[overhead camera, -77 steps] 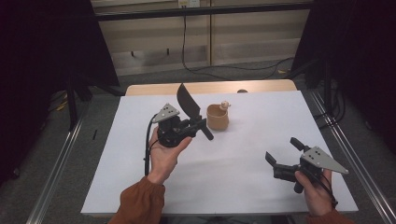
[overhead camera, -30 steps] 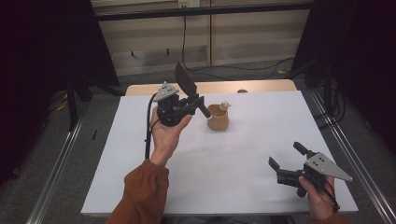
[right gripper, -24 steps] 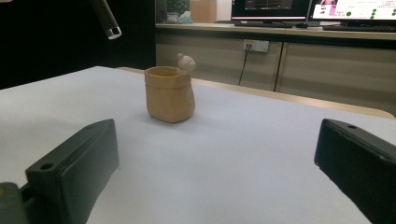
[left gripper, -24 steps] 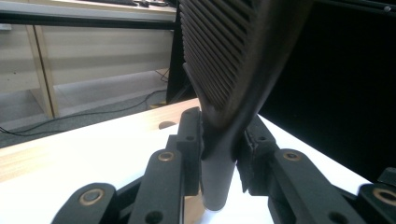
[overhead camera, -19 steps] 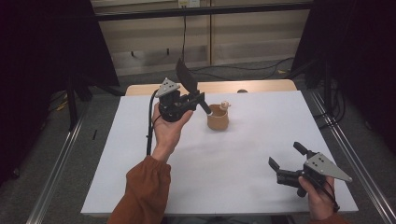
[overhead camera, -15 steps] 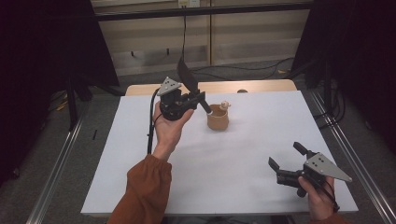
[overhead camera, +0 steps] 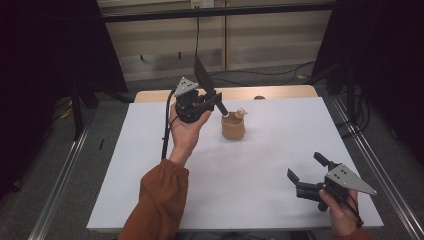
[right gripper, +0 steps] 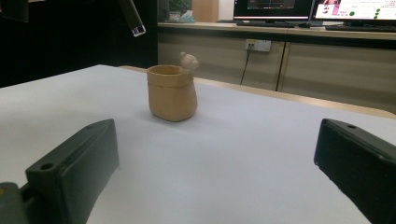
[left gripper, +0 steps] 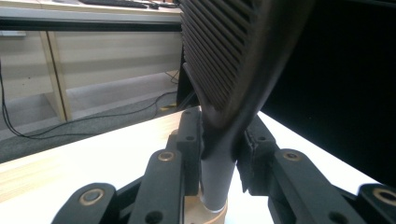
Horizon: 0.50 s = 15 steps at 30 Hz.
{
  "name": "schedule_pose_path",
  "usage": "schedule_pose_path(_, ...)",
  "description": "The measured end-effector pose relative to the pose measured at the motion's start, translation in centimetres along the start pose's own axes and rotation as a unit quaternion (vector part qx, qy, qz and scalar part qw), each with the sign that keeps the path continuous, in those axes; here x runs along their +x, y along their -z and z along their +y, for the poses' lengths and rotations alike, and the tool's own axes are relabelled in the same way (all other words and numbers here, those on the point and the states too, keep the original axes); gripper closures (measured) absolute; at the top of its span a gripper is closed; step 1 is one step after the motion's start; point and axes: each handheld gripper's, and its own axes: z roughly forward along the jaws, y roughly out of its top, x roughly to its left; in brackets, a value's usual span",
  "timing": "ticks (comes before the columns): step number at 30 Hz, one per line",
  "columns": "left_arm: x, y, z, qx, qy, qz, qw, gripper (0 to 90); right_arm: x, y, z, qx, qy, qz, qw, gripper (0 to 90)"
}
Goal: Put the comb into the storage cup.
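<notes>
- Two grippers are at work, one in each hand, over one white table (overhead camera: 260, 200).
- Nearest the person, the right gripper (overhead camera: 309, 173) sits low by the table's near right corner. Its two jaws stand wide apart with nothing between them, and in the right gripper view (right gripper: 219, 172) bare tabletop lies in the gap.
- Ahead of those released jaws, well apart from them, stands one tan cup (right gripper: 171, 92). It is upright, with a small rounded figure on its far rim.
- Farther off, the left gripper (overhead camera: 209, 100) is held up above the far part of the table, just to the left of the cup (overhead camera: 233, 126).
- The left jaws are clenched on one black slotted spatula (left gripper: 233, 60). They pinch its neck where the ribbed blade narrows into the handle.
- In the high view the spatula's blade (overhead camera: 202, 77) rises up and away from the gripper, while the handle end points down toward the cup's mouth.
- In the left gripper view the handle's round end hangs just over the cup's rim (left gripper: 205, 215). Whether it touches the rim cannot be told.
</notes>
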Motion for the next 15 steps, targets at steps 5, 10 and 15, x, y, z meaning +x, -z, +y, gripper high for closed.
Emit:
schedule_pose_path(5,0.4,-0.4,-0.1,-0.002,-0.002,0.005,1.0000,73.0,0.0,0.0,0.0,-0.001,0.003,0.002,1.0000,0.0)
schedule_pose_path(10,0.8,-0.8,-0.2,-0.001,0.008,0.007,0.9999,73.0,0.0,0.0,0.0,0.002,0.001,0.001,1.0000,0.0)
schedule_pose_path(15,1.0,-1.3,-0.5,0.008,0.012,0.009,0.9999,73.0,0.0,0.0,0.0,-0.001,0.002,0.002,1.0000,0.0)
